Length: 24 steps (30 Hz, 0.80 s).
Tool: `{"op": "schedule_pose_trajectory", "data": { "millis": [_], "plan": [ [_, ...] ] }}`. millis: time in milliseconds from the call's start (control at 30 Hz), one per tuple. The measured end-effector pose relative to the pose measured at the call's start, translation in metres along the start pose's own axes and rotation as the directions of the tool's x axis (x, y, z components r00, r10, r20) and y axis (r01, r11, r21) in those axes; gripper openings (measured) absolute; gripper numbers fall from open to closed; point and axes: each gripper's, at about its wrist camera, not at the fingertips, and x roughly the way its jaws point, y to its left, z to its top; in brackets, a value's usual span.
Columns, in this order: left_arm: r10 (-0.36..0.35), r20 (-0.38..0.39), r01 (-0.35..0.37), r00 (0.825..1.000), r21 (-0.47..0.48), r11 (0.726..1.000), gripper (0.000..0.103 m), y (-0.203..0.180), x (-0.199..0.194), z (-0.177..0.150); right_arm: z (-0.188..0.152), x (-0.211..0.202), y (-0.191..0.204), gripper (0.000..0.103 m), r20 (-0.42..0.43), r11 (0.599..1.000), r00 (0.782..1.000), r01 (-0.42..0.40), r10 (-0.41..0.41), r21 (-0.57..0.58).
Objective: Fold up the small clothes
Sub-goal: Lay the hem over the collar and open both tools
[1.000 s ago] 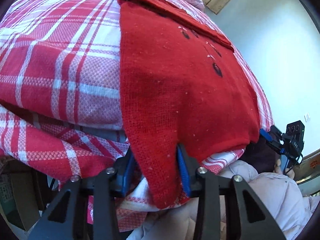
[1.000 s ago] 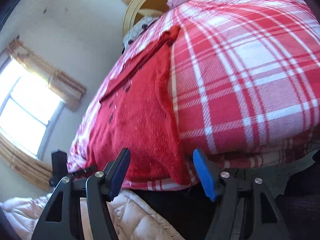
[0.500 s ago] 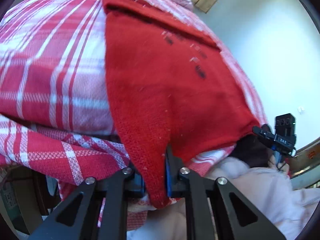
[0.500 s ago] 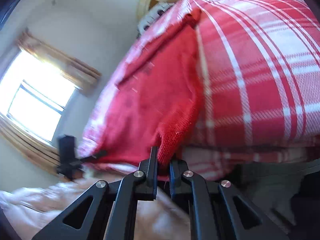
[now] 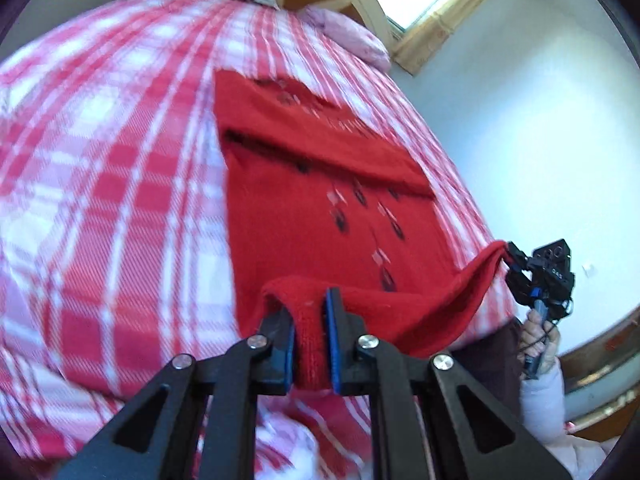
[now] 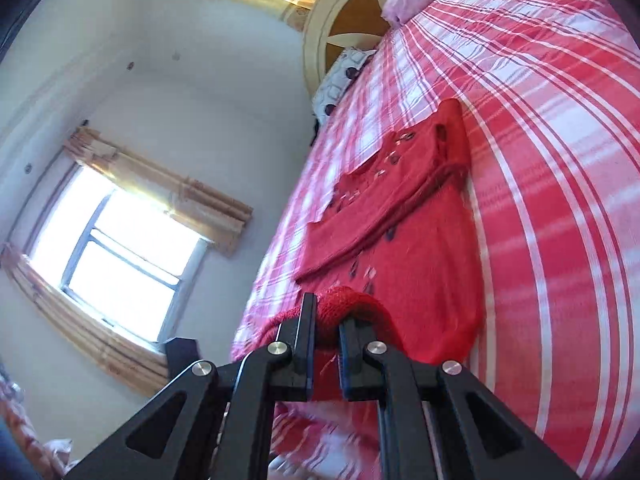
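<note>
A red knitted sweater [image 5: 320, 208] lies on the red-and-white plaid bed cover [image 5: 112, 184]. The left gripper [image 5: 311, 344] has its fingers clamped on one bottom corner of the hem, the right gripper [image 6: 325, 354] on the other, both corners raised off the cover.

Red sweater [image 5: 320, 216] on plaid bed [image 5: 120, 184]

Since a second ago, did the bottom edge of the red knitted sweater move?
Yes. The red knitted sweater hem hung over the edge of the red-and-white plaid bedspread; now both hand-held grippers hold it lifted up over the bed.
</note>
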Motion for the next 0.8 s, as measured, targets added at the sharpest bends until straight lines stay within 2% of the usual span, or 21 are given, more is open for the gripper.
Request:
{"op": "schedule_pose_trajectory", "data": {
  "millis": [167, 300, 367, 433, 467, 500, 533, 567, 600, 633, 733, 800],
  "plan": [
    [0.076, 0.047, -0.072, 0.996, -0.065, 0.995, 0.013, 0.019, 0.026, 0.042, 0.031, 0.044, -0.027, 0.009, 0.010, 0.996, 0.996, 0.090, -0.090, 0.011],
    [0.135, 0.045, -0.127, 0.990, -0.147, 0.981, 0.016, 0.044, 0.049, 0.071, 0.031, 0.069, -0.048, 0.010, -0.047, 0.984, 0.984, 0.174, -0.172, 0.049],
    [0.163, 0.066, -0.150, 0.984, -0.163, 0.975, 0.015, 0.052, 0.047, 0.079, 0.032, 0.068, -0.051, 0.010, -0.059, 0.980, 0.980, 0.194, -0.191, 0.050],
    [0.176, 0.093, -0.165, 0.980, -0.109, 0.980, 0.016, 0.045, 0.040, 0.077, 0.033, 0.057, -0.043, 0.013, -0.032, 0.984, 0.984, 0.176, -0.175, 0.011],
    [0.176, 0.102, -0.171, 0.979, -0.057, 0.984, 0.020, 0.041, 0.037, 0.075, 0.032, 0.050, -0.039, 0.022, -0.017, 0.984, 0.984, 0.178, -0.178, -0.010],
    [0.171, 0.103, -0.171, 0.980, -0.011, 0.985, 0.028, 0.036, 0.037, 0.072, 0.032, 0.045, -0.035, 0.029, -0.001, 0.982, 0.983, 0.186, -0.186, -0.026],
    [0.158, 0.100, -0.161, 0.982, 0.024, 0.987, 0.034, 0.032, 0.037, 0.069, 0.030, 0.034, -0.028, 0.047, 0.049, 0.975, 0.977, 0.212, -0.209, -0.061],
    [0.138, 0.097, -0.144, 0.986, 0.053, 0.988, 0.047, 0.029, 0.037, 0.064, 0.030, 0.030, -0.026, 0.059, 0.079, 0.972, 0.973, 0.221, -0.215, -0.077],
    [0.123, 0.101, -0.131, 0.987, 0.074, 0.989, 0.059, 0.027, 0.039, 0.058, 0.027, 0.022, -0.021, 0.061, 0.124, 0.970, 0.969, 0.224, -0.212, -0.098],
    [0.121, 0.107, -0.131, 0.987, 0.089, 0.987, 0.062, 0.024, 0.042, 0.052, 0.024, 0.014, -0.017, 0.061, 0.159, 0.967, 0.965, 0.227, -0.208, -0.115],
    [0.177, 0.094, -0.188, 0.980, 0.132, 0.973, 0.063, 0.017, 0.060, 0.034, 0.014, 0.007, -0.005, 0.061, 0.196, 0.950, 0.952, 0.269, -0.237, -0.160],
    [0.202, 0.120, -0.219, 0.972, 0.152, 0.964, 0.057, 0.009, 0.064, 0.025, 0.007, 0.007, 0.003, 0.061, 0.211, 0.929, 0.942, 0.306, -0.263, -0.210]
  ]
}}
